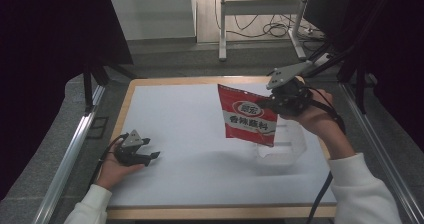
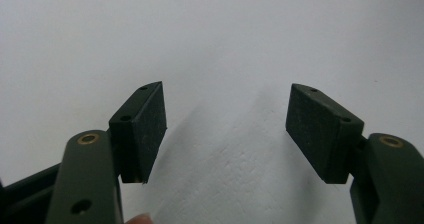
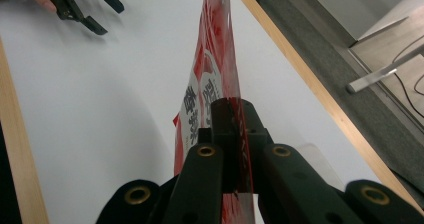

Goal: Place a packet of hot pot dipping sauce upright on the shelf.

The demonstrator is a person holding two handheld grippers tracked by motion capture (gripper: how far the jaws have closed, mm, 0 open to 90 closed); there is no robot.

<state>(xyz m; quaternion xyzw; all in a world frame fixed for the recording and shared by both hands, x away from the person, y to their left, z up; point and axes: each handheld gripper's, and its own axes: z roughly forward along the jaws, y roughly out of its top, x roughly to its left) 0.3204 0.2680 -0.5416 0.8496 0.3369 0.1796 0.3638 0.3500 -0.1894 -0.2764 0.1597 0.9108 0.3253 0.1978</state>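
A: What is recorded at the left?

B: The left gripper is seen low over the white surface, near its left edge. Its fingers are spread, with nothing between them.

A: And toward the right?

B: A red packet is held clear above the surface, hanging by its upper right edge. A clear container is noted just beneath it. The right gripper is raised, its fingers pinching the packet edge.
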